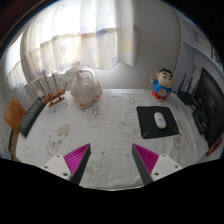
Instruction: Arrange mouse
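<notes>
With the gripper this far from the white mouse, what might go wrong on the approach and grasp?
1. The smooth, rounded white computer mouse on the dark rectangular mouse pad lies well beyond the open gripper, to the right, so a straight approach may miss it.
2. The fingers may slip off its curved shell or push it across the pad.
3. The small cartoon figurine standing behind the pad might be knocked by an overshoot.

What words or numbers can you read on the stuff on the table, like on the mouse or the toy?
None can be read.
Mouse: white, no visible marking.
Mouse pad: dark, no visible text.
Toy figure: colours only; any marks are too small to tell.
Keyboard: keys too small and blurred to read.
Gripper: open, nothing between its fingers, no label showing.
</notes>
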Action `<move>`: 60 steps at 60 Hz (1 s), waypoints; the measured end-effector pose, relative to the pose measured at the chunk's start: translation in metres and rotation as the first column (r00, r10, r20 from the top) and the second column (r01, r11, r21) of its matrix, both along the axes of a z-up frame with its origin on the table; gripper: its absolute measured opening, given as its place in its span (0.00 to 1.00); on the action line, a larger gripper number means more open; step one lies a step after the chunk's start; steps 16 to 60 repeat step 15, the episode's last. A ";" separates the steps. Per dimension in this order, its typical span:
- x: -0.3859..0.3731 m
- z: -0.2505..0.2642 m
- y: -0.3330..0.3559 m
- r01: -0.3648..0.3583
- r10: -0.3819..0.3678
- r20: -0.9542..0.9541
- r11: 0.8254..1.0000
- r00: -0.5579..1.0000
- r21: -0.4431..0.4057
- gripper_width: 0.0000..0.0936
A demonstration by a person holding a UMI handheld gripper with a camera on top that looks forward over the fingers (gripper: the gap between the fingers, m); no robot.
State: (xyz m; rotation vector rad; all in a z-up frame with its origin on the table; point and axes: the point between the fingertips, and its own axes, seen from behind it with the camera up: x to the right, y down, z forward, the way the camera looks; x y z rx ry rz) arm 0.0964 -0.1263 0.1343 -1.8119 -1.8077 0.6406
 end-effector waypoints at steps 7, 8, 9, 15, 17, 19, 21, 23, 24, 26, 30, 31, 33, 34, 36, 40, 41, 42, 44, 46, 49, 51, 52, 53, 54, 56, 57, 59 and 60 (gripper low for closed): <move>0.003 -0.002 -0.001 -0.017 0.017 0.007 1.000 1.000 0.001 0.91; 0.003 -0.002 -0.001 -0.020 0.020 0.005 1.000 1.000 0.003 0.91; 0.003 -0.002 -0.001 -0.023 0.023 0.003 1.000 1.000 0.007 0.91; 0.007 -0.002 -0.002 -0.025 0.025 0.007 1.000 1.000 0.011 0.92; 0.007 -0.002 -0.002 -0.025 0.025 0.007 1.000 1.000 0.011 0.92; 0.007 -0.002 -0.002 -0.025 0.025 0.007 1.000 1.000 0.011 0.92; 0.007 -0.002 -0.002 -0.025 0.025 0.007 1.000 1.000 0.011 0.92; 0.007 -0.002 -0.002 -0.025 0.025 0.007 1.000 1.000 0.011 0.92; 0.007 -0.002 -0.002 -0.025 0.025 0.007 1.000 1.000 0.011 0.92; 0.007 -0.002 -0.002 -0.025 0.025 0.007 1.000 1.000 0.011 0.92; 0.007 -0.002 -0.002 -0.025 0.025 0.007 1.000 1.000 0.011 0.92; 0.007 -0.002 -0.002 -0.025 0.025 0.007 1.000 1.000 0.011 0.92; 0.007 -0.002 -0.002 -0.025 0.025 0.007 1.000 1.000 0.011 0.92; 0.007 -0.002 -0.002 -0.025 0.025 0.007 1.000 1.000 0.011 0.92; 0.007 -0.002 -0.002 -0.025 0.025 0.007 1.000 1.000 0.011 0.92; 0.007 -0.002 -0.002 -0.025 0.025 0.007 1.000 1.000 0.011 0.92; 0.007 -0.002 -0.002 -0.025 0.025 0.007 1.000 1.000 0.011 0.92; 0.007 -0.002 -0.002 -0.025 0.025 0.007 1.000 1.000 0.011 0.92; 0.007 -0.002 -0.002 -0.025 0.025 0.007 1.000 1.000 0.011 0.92; 0.007 -0.002 -0.002 -0.025 0.025 0.007 1.000 1.000 0.011 0.92; 0.007 -0.002 -0.002 -0.025 0.025 0.007 1.000 1.000 0.011 0.92; 0.007 -0.002 -0.002 -0.025 0.025 0.007 1.000 1.000 0.011 0.92; 0.007 -0.002 -0.002 -0.025 0.025 0.007 1.000 1.000 0.011 0.92; 0.007 -0.002 -0.002 -0.025 0.025 0.007 1.000 1.000 0.011 0.92; 0.007 -0.002 -0.002 -0.025 0.025 0.007 1.000 1.000 0.011 0.92; 0.007 -0.002 -0.002 -0.025 0.025 0.007 1.000 1.000 0.011 0.92; 0.007 -0.002 -0.002 -0.025 0.025 0.007 1.000 1.000 0.011 0.92; 0.007 -0.002 -0.002 -0.025 0.025 0.007 1.000 1.000 0.011 0.92; 0.007 -0.002 -0.002 -0.025 0.025 0.007 1.000 1.000 0.011 0.92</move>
